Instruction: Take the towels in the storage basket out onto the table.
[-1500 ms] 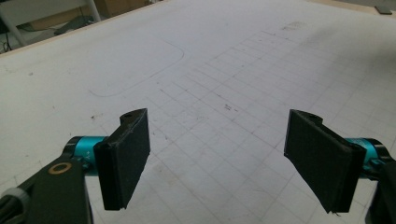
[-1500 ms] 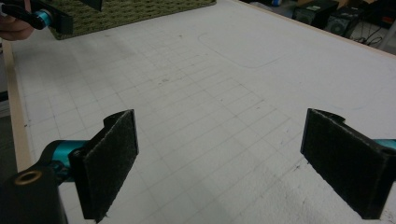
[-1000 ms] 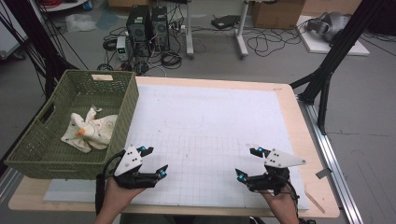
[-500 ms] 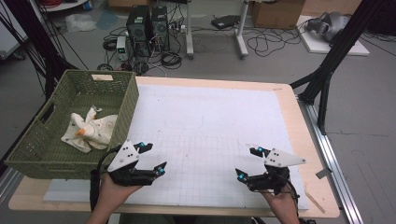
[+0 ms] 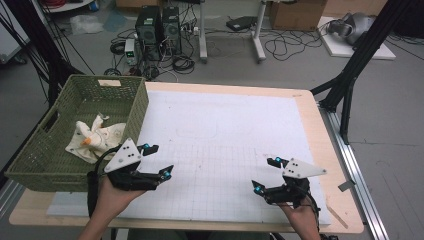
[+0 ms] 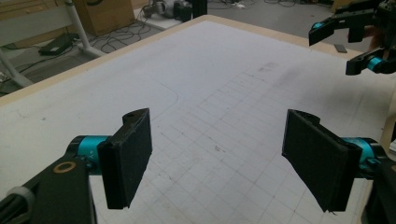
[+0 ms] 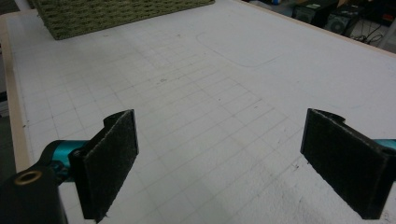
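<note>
My left gripper (image 5: 159, 161) hovers open over the front left of the white gridded mat (image 5: 225, 125), just right of a green woven basket (image 5: 60, 167). A cream cloth with an orange patch (image 5: 97, 137) lies crumpled in the basket. My right gripper (image 5: 263, 174) is open too, low over the mat's front right. In the left gripper view the gripper (image 6: 219, 163) has wide jaws with only mat between them, and the right gripper (image 6: 355, 46) shows far off. The right gripper view has its gripper (image 7: 224, 163) spread wide over bare mat (image 7: 210, 93), the basket (image 7: 107, 14) beyond.
The mat lies on a wooden table (image 5: 310, 120) whose front edge is near both hands. Computer towers (image 5: 157, 27), cables and black stand legs (image 5: 350, 85) are on the floor behind and to the right. A faint curved outline (image 5: 197, 132) is drawn on the mat.
My left gripper has shifted a little left and away from the front edge, closer to the basket's corner. The right gripper has stayed where it was.
</note>
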